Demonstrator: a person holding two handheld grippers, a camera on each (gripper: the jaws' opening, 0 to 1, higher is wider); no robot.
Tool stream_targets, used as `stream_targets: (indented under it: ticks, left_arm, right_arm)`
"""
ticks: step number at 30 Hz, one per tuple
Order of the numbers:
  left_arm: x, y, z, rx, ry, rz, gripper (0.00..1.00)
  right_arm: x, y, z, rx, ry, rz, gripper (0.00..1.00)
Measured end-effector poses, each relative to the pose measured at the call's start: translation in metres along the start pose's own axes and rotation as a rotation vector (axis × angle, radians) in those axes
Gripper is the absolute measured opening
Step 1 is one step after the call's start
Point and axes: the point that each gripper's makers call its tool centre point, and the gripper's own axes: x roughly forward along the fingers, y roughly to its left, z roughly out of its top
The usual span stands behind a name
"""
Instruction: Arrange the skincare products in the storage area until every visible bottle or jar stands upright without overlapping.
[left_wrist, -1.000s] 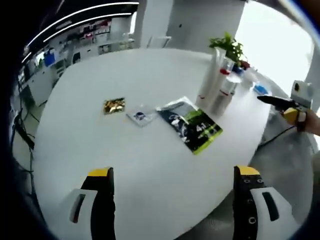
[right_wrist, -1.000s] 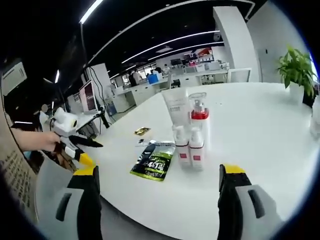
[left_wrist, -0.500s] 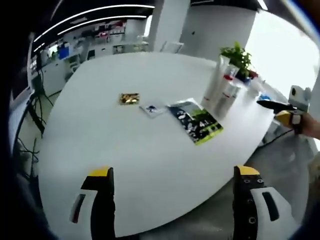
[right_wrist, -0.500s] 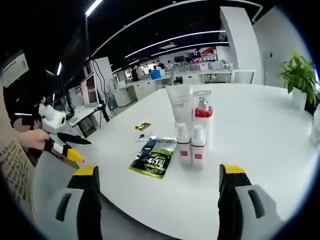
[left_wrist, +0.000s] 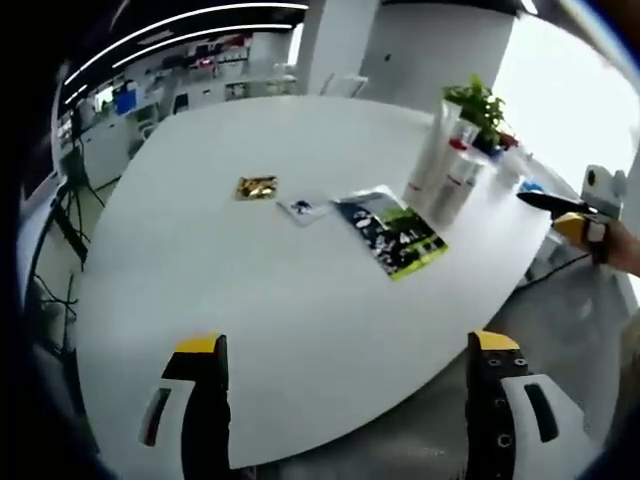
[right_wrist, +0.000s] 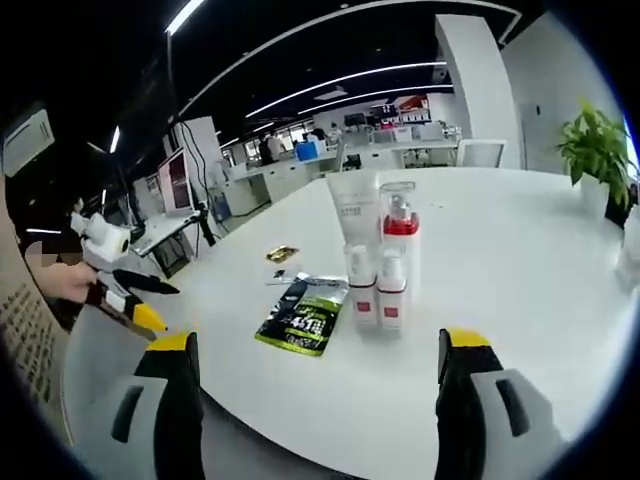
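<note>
A cluster of skincare products stands upright on the white round table (right_wrist: 520, 300): a tall white tube (right_wrist: 354, 210), a clear pump bottle with a red collar (right_wrist: 399, 232), and two small white bottles with red labels (right_wrist: 375, 296). In the left gripper view the same cluster (left_wrist: 445, 170) stands at the table's far right. A green and black sachet (right_wrist: 304, 317) (left_wrist: 391, 232), a small white sachet (left_wrist: 300, 208) and a gold sachet (left_wrist: 256, 187) lie flat. My left gripper (left_wrist: 345, 400) and right gripper (right_wrist: 312, 400) are open, holding nothing, short of the table edge.
A potted plant (right_wrist: 598, 150) (left_wrist: 478, 105) stands at the table's far side. The right gripper (left_wrist: 570, 212) enters the left gripper view from the right; the left gripper (right_wrist: 115, 280) shows at the left of the right gripper view. Office desks lie behind.
The left gripper's camera has drawn back and tilted, so more table shows. The right gripper view has barely shifted. No product has moved.
</note>
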Motion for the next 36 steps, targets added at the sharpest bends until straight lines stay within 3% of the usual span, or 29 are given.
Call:
stream_targets:
  ticks: [8, 15, 26, 36]
  left_arm:
    - [0.005, -0.003, -0.005, -0.052, 0.033, 0.002, 0.97]
    - [0.016, -0.011, 0.006, -0.050, 0.031, -0.017, 0.97]
    - [0.057, -0.014, 0.044, -0.160, 0.004, -0.004, 0.97]
    - [0.098, -0.001, 0.078, -0.263, -0.026, 0.083, 0.97]
  right_arm:
    - [0.001, 0.004, -0.002, -0.005, 0.014, 0.012, 0.99]
    - [0.001, 0.006, -0.002, -0.001, 0.018, 0.014, 0.99]
    - [0.003, 0.008, -0.004, 0.009, 0.035, 0.036, 0.99]
    - [0.003, 0.005, -0.005, 0.038, 0.046, 0.044, 0.98]
